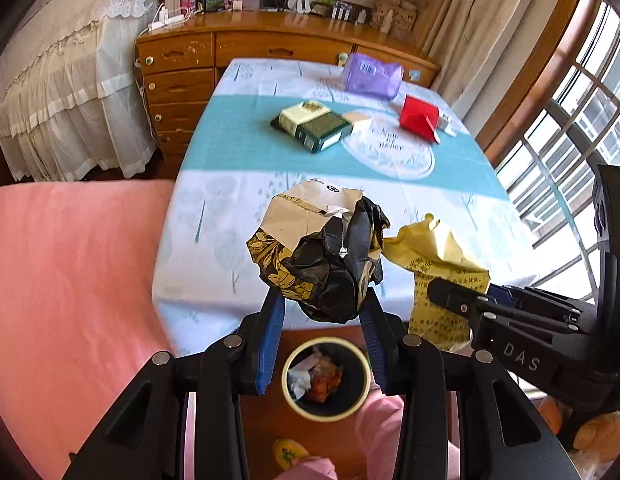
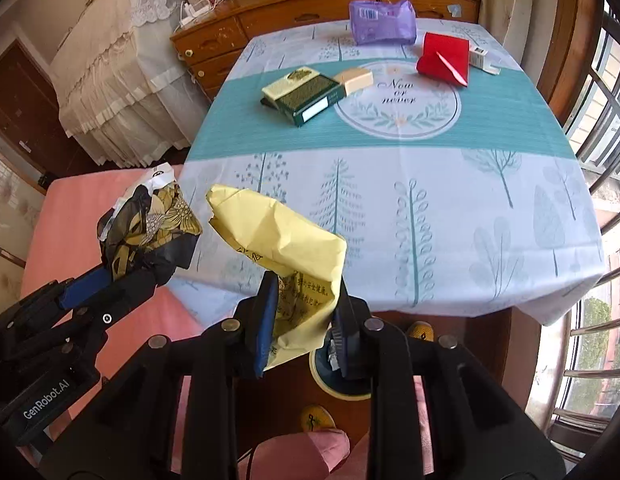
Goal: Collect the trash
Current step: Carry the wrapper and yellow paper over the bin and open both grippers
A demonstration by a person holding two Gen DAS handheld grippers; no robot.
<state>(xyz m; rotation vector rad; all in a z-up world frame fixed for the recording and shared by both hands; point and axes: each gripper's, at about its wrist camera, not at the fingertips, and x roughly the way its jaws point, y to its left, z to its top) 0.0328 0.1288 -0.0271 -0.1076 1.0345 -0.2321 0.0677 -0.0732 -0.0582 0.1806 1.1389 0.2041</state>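
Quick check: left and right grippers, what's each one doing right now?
Left gripper: shut on the black-and-gold crumpled wrapper.
Right gripper: shut on the yellow crumpled paper.

A: Where does the left wrist view look from?
B: Close above the near desk (image 1: 229, 208) edge, facing the dresser (image 1: 181, 76).
A: And the right wrist view?
B: Just right of it, same heading. Both share the desk top, dresser and trash bin (image 1: 326, 380).
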